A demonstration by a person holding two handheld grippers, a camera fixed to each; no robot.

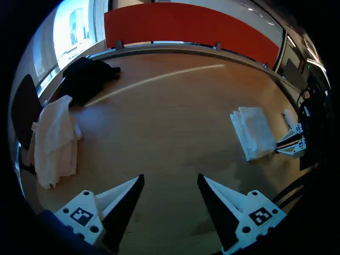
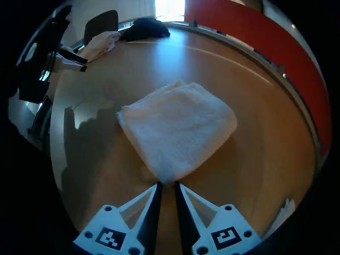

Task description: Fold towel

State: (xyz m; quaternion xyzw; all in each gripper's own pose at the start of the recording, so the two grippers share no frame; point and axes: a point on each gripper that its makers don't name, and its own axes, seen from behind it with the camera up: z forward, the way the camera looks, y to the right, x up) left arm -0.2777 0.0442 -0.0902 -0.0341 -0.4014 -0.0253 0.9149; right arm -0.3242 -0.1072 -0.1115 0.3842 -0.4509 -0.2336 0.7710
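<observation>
A folded white towel (image 2: 178, 127) lies flat on the wooden table (image 2: 255, 140). My right gripper (image 2: 168, 185) sits low at its near corner, its fingers almost together, and the corner reaches in between the tips. In the left gripper view the same towel (image 1: 254, 131) lies at the right, with the right gripper (image 1: 278, 149) touching its edge. My left gripper (image 1: 170, 180) hovers open over bare wood with nothing between its fingers. It also appears far off in the right gripper view, left gripper (image 2: 80, 63).
A heap of unfolded white towels (image 1: 55, 136) hangs over the table's left edge, beside a black garment (image 1: 87, 76). A red panel (image 1: 187, 25) runs behind the table's far rim. A dark chair (image 1: 23, 108) stands at the left. A small white cloth (image 1: 290, 117) lies past the folded towel.
</observation>
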